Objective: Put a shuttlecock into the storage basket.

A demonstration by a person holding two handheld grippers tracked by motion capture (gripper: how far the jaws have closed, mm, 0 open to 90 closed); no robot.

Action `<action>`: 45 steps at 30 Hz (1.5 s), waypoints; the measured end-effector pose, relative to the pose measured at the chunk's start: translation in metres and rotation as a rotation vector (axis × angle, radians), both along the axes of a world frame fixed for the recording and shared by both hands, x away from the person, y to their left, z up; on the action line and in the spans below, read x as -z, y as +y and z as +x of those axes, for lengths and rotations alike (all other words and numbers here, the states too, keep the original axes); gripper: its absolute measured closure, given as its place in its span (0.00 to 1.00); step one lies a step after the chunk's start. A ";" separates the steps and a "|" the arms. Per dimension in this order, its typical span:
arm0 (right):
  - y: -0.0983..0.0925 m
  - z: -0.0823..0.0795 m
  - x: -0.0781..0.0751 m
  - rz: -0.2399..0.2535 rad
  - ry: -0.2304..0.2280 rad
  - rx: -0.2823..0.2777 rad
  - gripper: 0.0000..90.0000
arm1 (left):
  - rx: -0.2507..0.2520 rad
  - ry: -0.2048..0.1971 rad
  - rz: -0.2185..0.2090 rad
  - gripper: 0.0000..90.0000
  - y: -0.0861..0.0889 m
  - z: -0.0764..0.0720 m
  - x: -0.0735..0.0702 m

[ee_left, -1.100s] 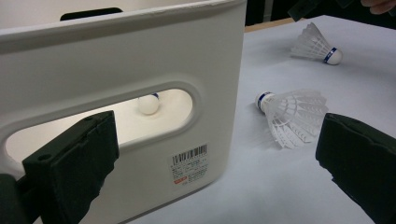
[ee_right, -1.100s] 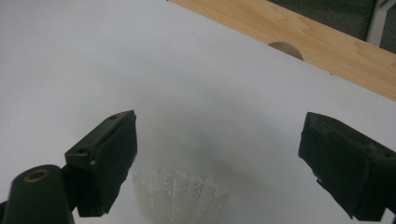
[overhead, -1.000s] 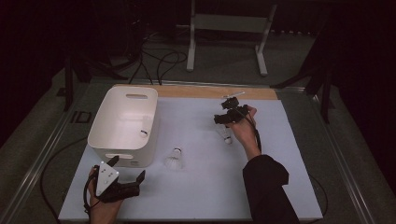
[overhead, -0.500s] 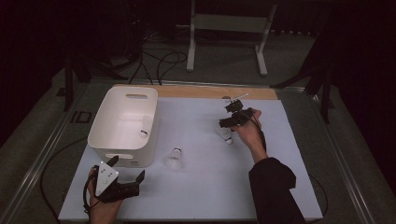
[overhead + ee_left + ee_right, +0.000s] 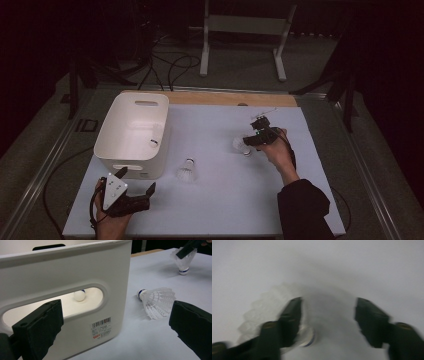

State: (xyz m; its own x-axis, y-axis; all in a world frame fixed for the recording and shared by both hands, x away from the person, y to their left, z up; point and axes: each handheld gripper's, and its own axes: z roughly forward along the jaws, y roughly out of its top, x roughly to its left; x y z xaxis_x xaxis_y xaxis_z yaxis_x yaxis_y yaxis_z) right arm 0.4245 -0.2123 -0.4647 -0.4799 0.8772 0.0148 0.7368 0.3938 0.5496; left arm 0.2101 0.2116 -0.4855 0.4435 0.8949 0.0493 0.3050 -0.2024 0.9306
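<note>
Your right gripper (image 5: pixel 248 142) has its jaws closing around a shuttlecock (image 5: pixel 241 145) on the table (image 5: pixel 300 200), not yet pinching it. Your left gripper (image 5: pixel 135 187) rests open beside the white bin (image 5: pixel 125 145).

The right hand-held gripper (image 5: pixel 248 141) has moved from the far part of the pale tabletop (image 5: pixel 310 200) toward the person and down, onto the white feathered shuttlecock (image 5: pixel 241 145) standing there. Its jaws have just been closing. In the right gripper view, one jaw touches the feathers; the other is apart.
</note>
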 end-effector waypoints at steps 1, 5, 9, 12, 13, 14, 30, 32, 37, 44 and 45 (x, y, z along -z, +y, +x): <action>0.000 0.000 0.000 0.000 0.000 0.000 0.51 | 0.000 0.000 0.000 0.00 0.000 0.000 0.000; -0.001 -0.007 0.001 0.037 0.008 -0.035 0.81 | 0.001 0.000 0.002 0.00 -0.001 0.000 0.000; 0.001 -0.012 -0.001 0.037 -0.016 -0.060 0.98 | 0.002 0.000 0.002 0.00 -0.001 0.000 0.000; 0.003 -0.014 -0.004 0.034 -0.032 -0.070 0.99 | 0.001 0.000 0.003 0.00 -0.001 0.000 0.000; 0.003 -0.014 -0.004 0.034 -0.032 -0.070 0.99 | 0.001 0.000 0.003 0.00 -0.001 0.000 0.000; 0.006 -0.017 -0.006 0.026 -0.043 -0.078 0.99 | 0.000 -0.001 0.002 0.00 0.000 0.000 0.000; 0.006 -0.021 -0.015 0.035 -0.086 -0.072 0.99 | -0.001 -0.005 0.000 0.00 0.000 0.000 0.000; 0.006 -0.022 -0.016 0.040 -0.094 -0.074 0.99 | 0.001 -0.004 -0.001 0.00 -0.001 0.000 0.000; 0.006 -0.024 -0.018 0.045 -0.100 -0.075 0.99 | 0.000 -0.005 -0.002 0.00 -0.001 0.000 0.000; 0.007 -0.026 -0.024 0.046 -0.119 -0.077 0.99 | 0.000 -0.006 -0.004 0.00 -0.001 0.000 0.000; 0.007 -0.026 -0.024 0.046 -0.119 -0.077 0.99 | 0.000 -0.006 -0.004 0.00 -0.001 0.000 0.000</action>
